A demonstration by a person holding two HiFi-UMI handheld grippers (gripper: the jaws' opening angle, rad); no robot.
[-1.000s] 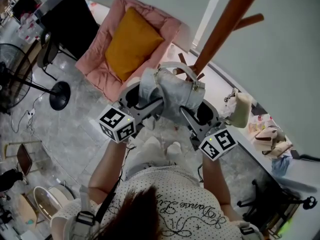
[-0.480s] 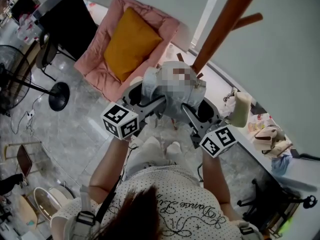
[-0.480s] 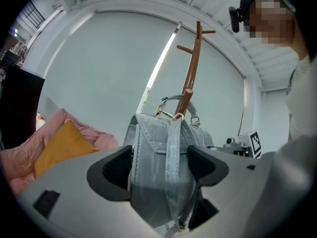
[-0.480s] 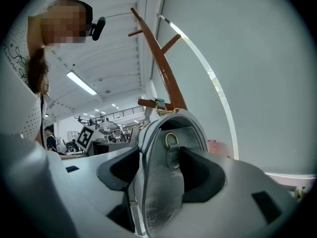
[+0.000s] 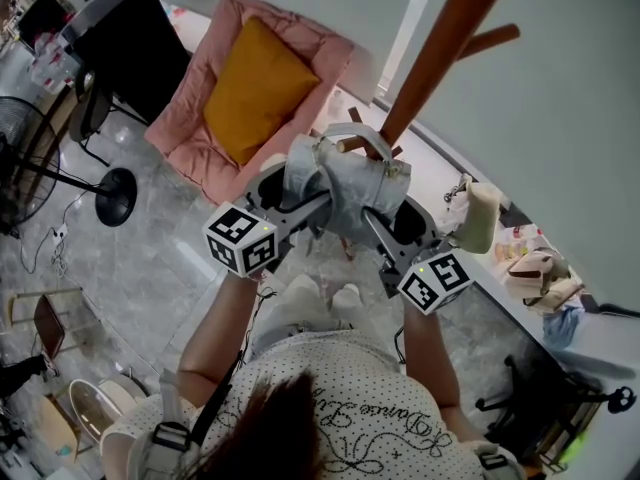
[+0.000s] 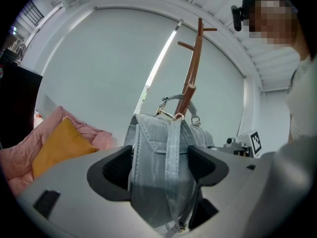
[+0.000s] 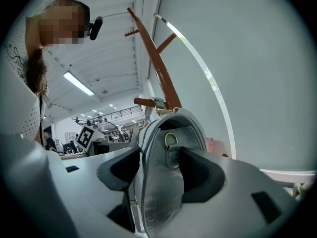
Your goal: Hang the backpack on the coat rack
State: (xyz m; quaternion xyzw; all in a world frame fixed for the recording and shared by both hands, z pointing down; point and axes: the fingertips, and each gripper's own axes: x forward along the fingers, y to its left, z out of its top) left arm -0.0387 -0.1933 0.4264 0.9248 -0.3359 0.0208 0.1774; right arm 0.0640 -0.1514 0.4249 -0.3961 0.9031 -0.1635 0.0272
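Note:
A small grey denim backpack (image 5: pixel 345 186) is held up in the air between both grippers, close against the brown wooden coat rack (image 5: pixel 432 56). My left gripper (image 5: pixel 300 206) is shut on the backpack's left side and shoulder strap (image 6: pixel 173 157). My right gripper (image 5: pixel 372 223) is shut on its right side panel (image 7: pixel 161 182). The top handle loop (image 5: pixel 352 133) lies over a lower peg (image 5: pixel 350 144) of the rack. In the left gripper view that peg (image 6: pixel 189 89) pokes up through the handle (image 6: pixel 171 99). Higher pegs (image 7: pixel 166 42) branch off the pole above.
A pink armchair (image 5: pixel 210 98) with an orange cushion (image 5: pixel 250 90) stands behind the rack to the left. A floor fan (image 5: pixel 60 163) stands far left. A cream bag (image 5: pixel 482 218) hangs at the right above a white ledge. The pale wall is close behind the pole.
The backpack and both grippers have shifted slightly up and toward the pole. The handle loop now sits over the lower peg.

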